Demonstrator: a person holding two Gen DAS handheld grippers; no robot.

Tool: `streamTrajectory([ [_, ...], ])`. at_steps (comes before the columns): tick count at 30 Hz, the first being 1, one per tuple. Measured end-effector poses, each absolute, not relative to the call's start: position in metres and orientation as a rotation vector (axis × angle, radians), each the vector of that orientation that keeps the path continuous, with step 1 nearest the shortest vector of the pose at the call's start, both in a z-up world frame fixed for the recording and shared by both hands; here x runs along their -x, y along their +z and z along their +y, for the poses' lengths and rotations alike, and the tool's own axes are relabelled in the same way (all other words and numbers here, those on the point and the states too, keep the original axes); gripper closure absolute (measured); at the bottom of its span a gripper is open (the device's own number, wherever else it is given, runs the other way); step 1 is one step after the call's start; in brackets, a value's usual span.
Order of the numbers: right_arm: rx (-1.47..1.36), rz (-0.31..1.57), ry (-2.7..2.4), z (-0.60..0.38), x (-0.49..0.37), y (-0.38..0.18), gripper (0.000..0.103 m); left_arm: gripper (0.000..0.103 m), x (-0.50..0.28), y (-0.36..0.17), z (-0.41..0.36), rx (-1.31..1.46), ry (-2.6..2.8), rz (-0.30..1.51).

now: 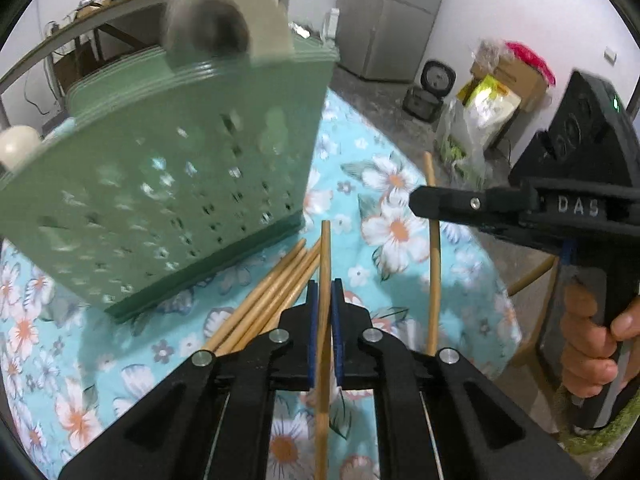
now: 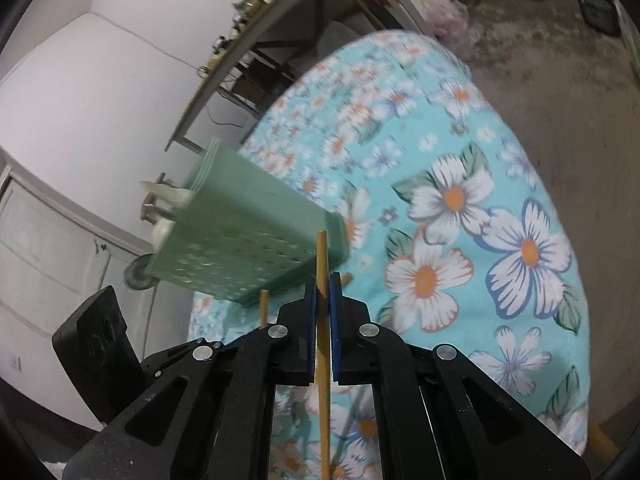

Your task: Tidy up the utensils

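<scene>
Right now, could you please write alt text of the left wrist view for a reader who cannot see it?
The left gripper is shut on one wooden chopstick above a flowered tablecloth. More chopsticks lie beside a green perforated basket. At right, a hand holds the right gripper, closed on another chopstick.

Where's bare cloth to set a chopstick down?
Free: the floral cloth right of the green holder, out to the table edge. Crowded: in front of the holder, where loose chopsticks lie beside both tongs.

matt wooden chopsticks (image 1: 276, 300) — perforated plastic basket (image 1: 168, 184)
</scene>
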State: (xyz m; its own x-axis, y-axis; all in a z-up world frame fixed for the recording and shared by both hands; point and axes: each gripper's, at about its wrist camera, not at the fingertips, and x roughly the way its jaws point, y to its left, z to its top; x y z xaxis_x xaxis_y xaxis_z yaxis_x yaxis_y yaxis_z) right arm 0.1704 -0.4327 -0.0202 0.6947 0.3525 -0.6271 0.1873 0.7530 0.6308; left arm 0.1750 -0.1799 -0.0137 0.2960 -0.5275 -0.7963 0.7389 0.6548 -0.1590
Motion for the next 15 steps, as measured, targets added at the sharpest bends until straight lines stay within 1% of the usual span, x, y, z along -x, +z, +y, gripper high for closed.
streamTrajectory([
  [8,-0.695,0.738,0.141,-0.425,-0.151,0.016,0.099,0.097,-0.173,0.043,-0.145,-0.130,-0.857,0.852],
  [15,-0.670,0.693,0.180,-0.416,-0.145,0.037,0.099,0.097,-0.173,0.104,-0.108,-0.011,-0.849,0.714],
])
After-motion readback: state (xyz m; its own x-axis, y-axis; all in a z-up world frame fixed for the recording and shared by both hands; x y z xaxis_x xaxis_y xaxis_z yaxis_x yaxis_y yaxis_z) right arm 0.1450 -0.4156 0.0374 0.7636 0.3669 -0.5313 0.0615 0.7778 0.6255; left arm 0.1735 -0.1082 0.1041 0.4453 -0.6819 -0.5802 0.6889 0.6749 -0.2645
